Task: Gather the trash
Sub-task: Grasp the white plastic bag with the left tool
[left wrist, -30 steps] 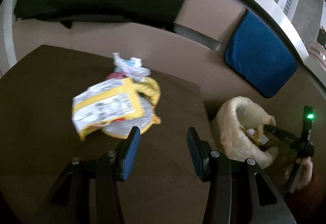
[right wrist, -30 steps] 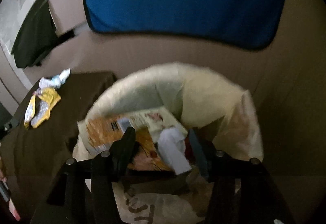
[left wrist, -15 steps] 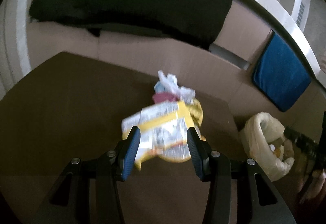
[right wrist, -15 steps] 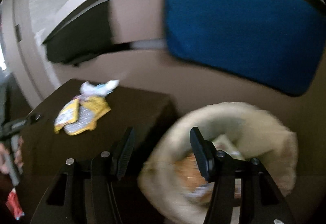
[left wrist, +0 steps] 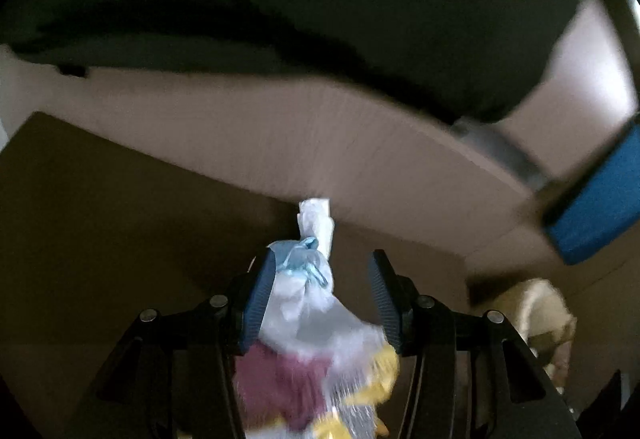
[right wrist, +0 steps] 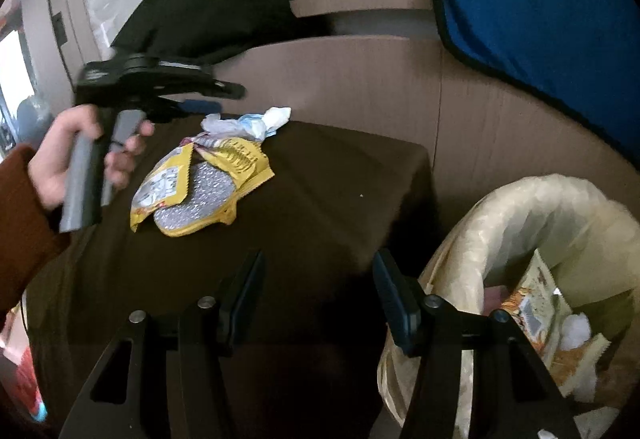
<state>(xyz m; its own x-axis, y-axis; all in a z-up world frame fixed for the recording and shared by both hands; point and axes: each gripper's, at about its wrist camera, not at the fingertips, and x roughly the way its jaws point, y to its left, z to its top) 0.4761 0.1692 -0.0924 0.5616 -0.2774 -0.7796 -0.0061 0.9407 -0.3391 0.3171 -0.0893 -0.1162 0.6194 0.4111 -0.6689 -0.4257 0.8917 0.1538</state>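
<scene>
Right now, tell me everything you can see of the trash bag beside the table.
The trash bag is a cream, slightly glossy plastic liner, its rim rolled outward and its mouth wide open. It stands below the dark table's right edge, in front of the brown cardboard wall. Inside lie an orange-printed wrapper and a crumpled white tissue. The right gripper hangs open just left of it, apparently not touching.

A dark brown table carries a small heap of litter near its far edge — a torn yellow snack wrapper spread open with its silver lining up, and touching it on the far side, a crumpled white and pale blue plastic bag, right at the far edge. The rest of the tabletop, toward the right corner, shows only bare dark surface.
</scene>
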